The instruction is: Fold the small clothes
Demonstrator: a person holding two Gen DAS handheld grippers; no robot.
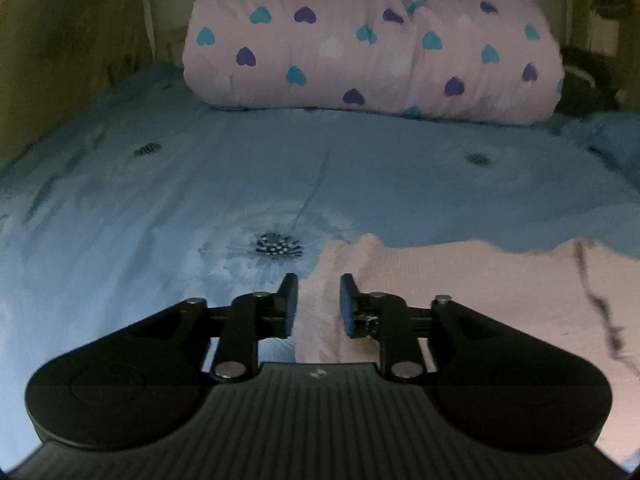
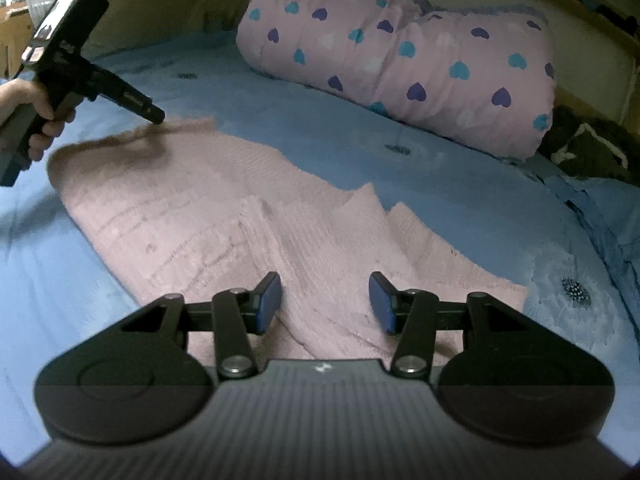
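Observation:
A pale pink knitted garment [image 2: 208, 208] lies spread on the blue floral bedsheet [image 2: 460, 168]. It also shows in the left wrist view [image 1: 460, 280]. My left gripper [image 1: 319, 304] is open, its fingers straddling the garment's left edge just above the cloth. In the right wrist view it [image 2: 154, 114] sits at the garment's far left corner, held by a hand. My right gripper [image 2: 325, 300] is open wide over the garment's near middle, holding nothing. The cloth has folds and ridges near its right side.
A rolled pink quilt with blue and purple hearts [image 1: 372, 44] [image 2: 400, 60] lies across the head of the bed. A dark item [image 2: 588, 148] sits at the right beside it. The bedsheet [image 1: 160, 208] stretches left of the garment.

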